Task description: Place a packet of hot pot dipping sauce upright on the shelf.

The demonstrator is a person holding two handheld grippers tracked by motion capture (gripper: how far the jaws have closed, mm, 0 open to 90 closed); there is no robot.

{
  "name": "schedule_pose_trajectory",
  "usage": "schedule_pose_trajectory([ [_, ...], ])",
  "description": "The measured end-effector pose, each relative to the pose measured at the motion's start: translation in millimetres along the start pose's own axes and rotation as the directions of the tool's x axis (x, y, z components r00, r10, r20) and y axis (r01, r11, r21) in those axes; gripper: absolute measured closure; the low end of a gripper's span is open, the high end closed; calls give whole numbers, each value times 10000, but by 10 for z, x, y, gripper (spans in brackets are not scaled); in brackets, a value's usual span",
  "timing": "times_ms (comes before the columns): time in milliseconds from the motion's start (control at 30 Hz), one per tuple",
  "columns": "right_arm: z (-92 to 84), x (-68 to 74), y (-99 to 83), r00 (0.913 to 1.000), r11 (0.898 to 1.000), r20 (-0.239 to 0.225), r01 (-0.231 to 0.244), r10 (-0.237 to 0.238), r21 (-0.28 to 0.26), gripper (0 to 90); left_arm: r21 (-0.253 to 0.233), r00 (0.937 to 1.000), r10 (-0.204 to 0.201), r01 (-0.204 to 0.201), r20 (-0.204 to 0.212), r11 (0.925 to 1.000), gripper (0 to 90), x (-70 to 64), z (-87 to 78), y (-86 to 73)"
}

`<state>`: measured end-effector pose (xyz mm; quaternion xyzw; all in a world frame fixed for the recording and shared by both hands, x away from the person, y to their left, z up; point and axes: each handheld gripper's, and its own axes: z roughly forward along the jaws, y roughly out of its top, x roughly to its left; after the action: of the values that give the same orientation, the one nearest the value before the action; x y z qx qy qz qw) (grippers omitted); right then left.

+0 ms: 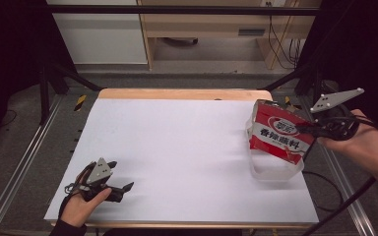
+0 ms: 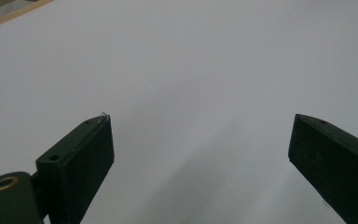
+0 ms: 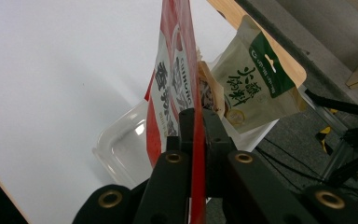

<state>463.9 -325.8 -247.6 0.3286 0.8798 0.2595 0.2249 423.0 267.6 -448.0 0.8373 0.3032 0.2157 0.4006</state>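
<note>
My right gripper is shut on the edge of a red seasoning packet with white lettering, holding it over a clear plastic tub at the table's right side. In the right gripper view the red packet stands edge-on between the jaws of my right gripper, and a green and beige packet leans in the clear tub behind it. My left gripper rests near the front left corner, open with nothing between its jaws. The left gripper hovers over bare white table.
The white table has a wooden strip along its far edge. Metal frame rails run along both sides. A wooden cabinet and cables stand on the floor beyond.
</note>
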Motion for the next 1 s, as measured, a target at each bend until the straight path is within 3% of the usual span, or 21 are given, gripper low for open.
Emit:
schedule_pose_trajectory([
  [600, 65, -30, -105, 9999, 9998, -82, -146, 147, 137, 899, 86, 10000, 60, -61, 73, 9999, 68, -15, 19, 0],
  [1000, 297, -12, -208, 9982, 9980, -410, -426, 445, 468, 899, 110, 9999, 74, -75, 116, 9999, 68, -17, 24, -2],
])
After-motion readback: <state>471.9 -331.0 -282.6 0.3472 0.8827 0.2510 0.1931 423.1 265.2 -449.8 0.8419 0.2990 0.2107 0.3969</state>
